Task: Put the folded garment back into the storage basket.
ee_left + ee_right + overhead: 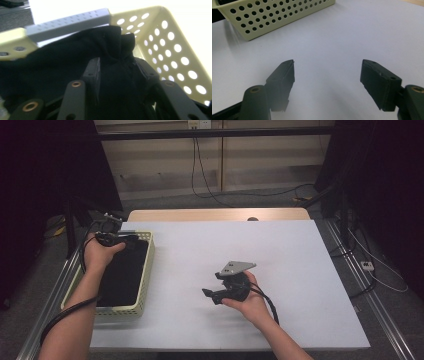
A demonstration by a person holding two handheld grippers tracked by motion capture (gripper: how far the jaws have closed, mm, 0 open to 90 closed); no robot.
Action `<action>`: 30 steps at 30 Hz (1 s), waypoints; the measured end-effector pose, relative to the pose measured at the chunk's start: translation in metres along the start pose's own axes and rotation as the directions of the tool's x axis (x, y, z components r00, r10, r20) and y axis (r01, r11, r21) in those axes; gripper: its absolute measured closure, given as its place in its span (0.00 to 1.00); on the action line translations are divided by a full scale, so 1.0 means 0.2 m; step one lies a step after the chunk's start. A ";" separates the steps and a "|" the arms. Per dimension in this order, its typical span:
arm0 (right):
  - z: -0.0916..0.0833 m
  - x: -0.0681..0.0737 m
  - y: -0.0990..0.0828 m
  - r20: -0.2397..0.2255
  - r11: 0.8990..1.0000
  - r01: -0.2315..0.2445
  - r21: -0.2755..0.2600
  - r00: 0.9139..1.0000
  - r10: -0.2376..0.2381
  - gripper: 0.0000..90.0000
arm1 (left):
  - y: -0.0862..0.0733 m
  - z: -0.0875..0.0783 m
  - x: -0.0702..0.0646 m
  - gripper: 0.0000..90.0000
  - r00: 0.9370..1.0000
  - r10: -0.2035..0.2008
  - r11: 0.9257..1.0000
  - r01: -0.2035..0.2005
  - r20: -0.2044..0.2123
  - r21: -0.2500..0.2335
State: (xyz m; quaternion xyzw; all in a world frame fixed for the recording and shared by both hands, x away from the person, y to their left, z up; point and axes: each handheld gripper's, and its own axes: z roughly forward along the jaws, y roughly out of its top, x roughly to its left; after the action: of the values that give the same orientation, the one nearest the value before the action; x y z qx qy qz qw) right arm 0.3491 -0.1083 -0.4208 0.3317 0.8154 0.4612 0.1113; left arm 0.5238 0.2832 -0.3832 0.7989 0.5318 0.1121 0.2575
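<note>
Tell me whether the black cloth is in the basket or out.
In: the black cloth lies inside the perforated basket, with the left tongs around a bunched fold.

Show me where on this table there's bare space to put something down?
The white table is bare from the basket rightward to its far edge, apart from the right tongs. Inside the basket it's crowded: black cloth and the left tongs.

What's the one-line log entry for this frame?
left claw: closing on black cloth in basket | right claw: open, empty, above table

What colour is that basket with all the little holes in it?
The perforated basket is pale yellow, holding black cloth. The left gripper view shows it best.
</note>
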 end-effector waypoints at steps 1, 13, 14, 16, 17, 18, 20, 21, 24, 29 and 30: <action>-0.01 0.00 -0.01 -0.006 1.000 -0.006 -0.007 1.000 0.006 0.32 | -0.01 0.02 0.00 0.69 1.000 -0.002 1.000 0.002 0.006 -0.006; -0.03 0.00 -0.05 -0.025 1.000 -0.020 -0.015 0.999 0.020 0.32 | -0.07 0.22 0.00 0.81 1.000 -0.008 1.000 0.009 -0.023 0.030; -0.03 0.00 -0.05 -0.024 1.000 -0.022 -0.015 0.999 0.021 0.32 | -0.07 0.23 0.00 0.84 1.000 -0.010 1.000 0.010 -0.003 0.029; -0.03 -0.01 -0.05 -0.023 1.000 -0.025 -0.012 0.999 0.025 0.32 | -0.07 0.23 -0.01 0.92 1.000 0.010 0.999 -0.010 -0.008 0.038; -0.03 -0.01 -0.05 -0.021 1.000 -0.026 -0.014 0.999 0.026 0.32 | -0.06 0.23 -0.03 0.94 1.000 0.012 0.999 -0.011 -0.013 0.048; -0.03 -0.01 -0.05 -0.022 0.999 -0.030 -0.012 0.999 0.030 0.32 | -0.06 0.24 -0.04 0.96 1.000 0.007 0.998 -0.006 -0.011 0.055; -0.03 -0.02 -0.06 -0.023 0.999 -0.037 -0.015 0.999 0.037 0.32 | -0.05 0.24 -0.07 0.98 1.000 0.000 0.998 -0.001 0.012 0.068; -0.03 -0.02 -0.06 -0.023 0.999 -0.037 -0.016 0.999 0.036 0.32 | -0.04 0.24 -0.09 0.99 1.000 0.008 0.997 -0.009 0.016 0.074; -0.03 -0.02 -0.06 -0.023 0.999 -0.038 -0.018 0.999 0.037 0.32 | -0.04 0.25 -0.13 0.99 0.999 0.029 0.997 -0.032 0.045 0.076; -0.04 -0.02 -0.06 -0.026 0.999 -0.040 -0.021 0.999 0.040 0.32 | -0.04 0.25 -0.12 1.00 0.997 -0.013 0.997 0.008 0.072 0.070; -0.04 -0.02 -0.06 -0.026 0.999 -0.040 -0.023 0.999 0.040 0.32 | -0.05 0.24 -0.12 1.00 0.997 -0.013 0.998 0.007 0.077 0.069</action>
State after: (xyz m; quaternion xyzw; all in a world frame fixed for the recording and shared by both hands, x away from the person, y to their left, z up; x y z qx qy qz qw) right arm 0.3433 -0.1198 -0.4265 0.3406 0.8045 0.4771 0.0954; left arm 0.5291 0.2507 -0.4273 0.8084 0.5290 0.0614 0.2507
